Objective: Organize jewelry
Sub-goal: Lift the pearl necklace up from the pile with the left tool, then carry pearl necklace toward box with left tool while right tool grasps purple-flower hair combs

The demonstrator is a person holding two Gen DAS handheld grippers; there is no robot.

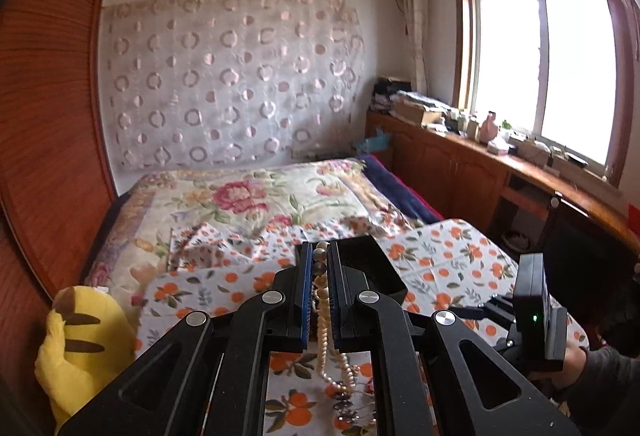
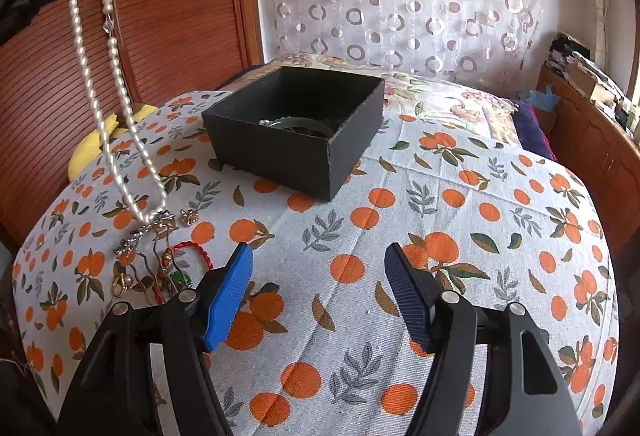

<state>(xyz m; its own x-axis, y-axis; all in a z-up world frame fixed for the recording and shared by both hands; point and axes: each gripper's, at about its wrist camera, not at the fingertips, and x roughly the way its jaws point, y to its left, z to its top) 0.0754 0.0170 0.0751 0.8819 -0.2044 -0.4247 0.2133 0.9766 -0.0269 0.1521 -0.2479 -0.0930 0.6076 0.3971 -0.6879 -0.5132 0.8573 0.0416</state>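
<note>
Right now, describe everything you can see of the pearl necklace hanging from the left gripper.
The long necklace of small, glossy cream-white pearls hangs as a doubled loop from the shut left gripper, which pinches its top between blue pads. A small clear bead interrupts one strand. Its lower end reaches the pile of tangled metal trinkets on the orange-print tablecloth and seems caught there. It hangs left of the open black box, apart from it.

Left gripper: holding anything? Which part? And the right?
The left gripper is shut on the pearl necklace, pinched at the top of its loop; the rest hangs down. The right gripper is open and empty.
</note>
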